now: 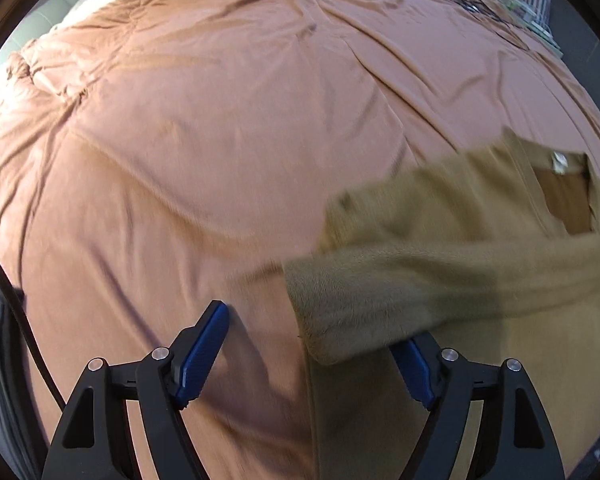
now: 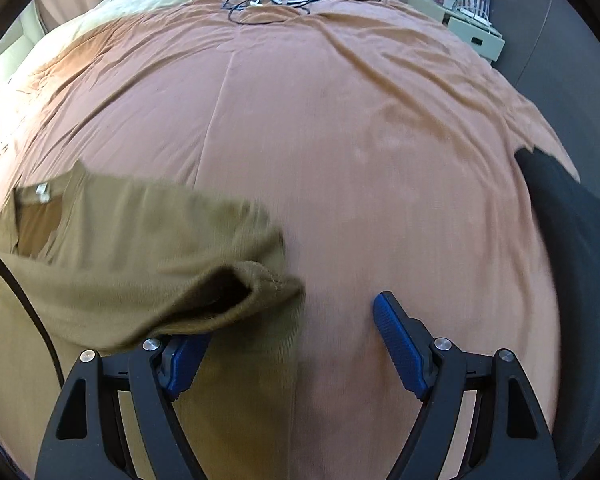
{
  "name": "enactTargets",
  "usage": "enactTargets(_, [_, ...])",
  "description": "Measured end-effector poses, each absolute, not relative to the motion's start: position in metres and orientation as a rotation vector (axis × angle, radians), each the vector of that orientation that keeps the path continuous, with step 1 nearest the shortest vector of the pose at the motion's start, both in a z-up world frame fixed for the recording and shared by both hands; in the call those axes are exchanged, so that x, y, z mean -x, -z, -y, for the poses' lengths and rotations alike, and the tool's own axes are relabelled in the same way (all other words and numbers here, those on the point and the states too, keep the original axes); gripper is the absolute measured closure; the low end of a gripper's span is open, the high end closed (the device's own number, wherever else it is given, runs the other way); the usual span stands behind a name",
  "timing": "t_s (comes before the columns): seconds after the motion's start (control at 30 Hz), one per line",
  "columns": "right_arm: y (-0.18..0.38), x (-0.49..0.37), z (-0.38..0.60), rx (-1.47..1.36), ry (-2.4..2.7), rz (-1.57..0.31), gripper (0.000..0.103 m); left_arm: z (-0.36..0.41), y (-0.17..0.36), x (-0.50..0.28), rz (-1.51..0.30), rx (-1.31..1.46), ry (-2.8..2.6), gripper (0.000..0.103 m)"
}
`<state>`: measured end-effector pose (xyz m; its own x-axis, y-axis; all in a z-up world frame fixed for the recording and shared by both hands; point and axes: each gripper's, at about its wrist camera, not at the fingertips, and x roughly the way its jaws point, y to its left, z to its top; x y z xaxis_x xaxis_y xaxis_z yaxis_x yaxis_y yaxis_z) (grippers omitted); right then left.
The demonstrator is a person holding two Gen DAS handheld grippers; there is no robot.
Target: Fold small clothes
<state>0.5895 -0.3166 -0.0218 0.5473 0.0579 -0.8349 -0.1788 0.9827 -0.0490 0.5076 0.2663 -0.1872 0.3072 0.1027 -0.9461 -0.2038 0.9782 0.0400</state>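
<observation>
A tan long-sleeved top [image 1: 480,248] lies on the rust-orange bedspread [image 1: 220,140], collar with white label away from me. In the left wrist view its left sleeve [image 1: 380,300] lies folded across the body, cuff draped over my right fingertip. My left gripper [image 1: 312,328] is open, nothing between the jaws. In the right wrist view the top [image 2: 120,248] is at the left; the other sleeve cuff [image 2: 240,296] lies over my left fingertip. My right gripper [image 2: 292,320] is open, above bare bedspread [image 2: 340,140].
A tangle of black cables [image 2: 272,0] lies at the far end of the bed. A dark garment [image 2: 572,240] hangs at the bed's right edge. A pale shelf unit [image 2: 468,20] stands beyond the bed at the right. A black cable [image 1: 16,312] runs along the left.
</observation>
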Motion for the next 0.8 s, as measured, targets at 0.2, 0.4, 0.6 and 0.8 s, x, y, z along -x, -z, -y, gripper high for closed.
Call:
enactTargets(0.2, [0.024, -0.614, 0.308, 0.127, -0.132, -0.961, 0.025, -0.278, 0.188, -0.534, -1.211, 0.093, -0.230, 0.022])
enactTargets(0.4, [0.017, -0.621, 0.311, 0.068, -0.148, -0.920, 0.025, -0.289, 0.173, -0.541, -1.121, 0.155, -0.309, 0.041])
enactTargets(0.6, [0.004, -0.604, 0.321, 0.055, -0.238, -0.887, 0.026, -0.296, 0.153, -0.528, -1.074, 0.265, -0.240, 0.042])
enactTargets(0.8, [-0.001, -0.603, 0.348, -0.003, -0.276, -0.913, 0.039, -0.295, 0.157, -0.520, -1.092, 0.342, -0.164, 0.042])
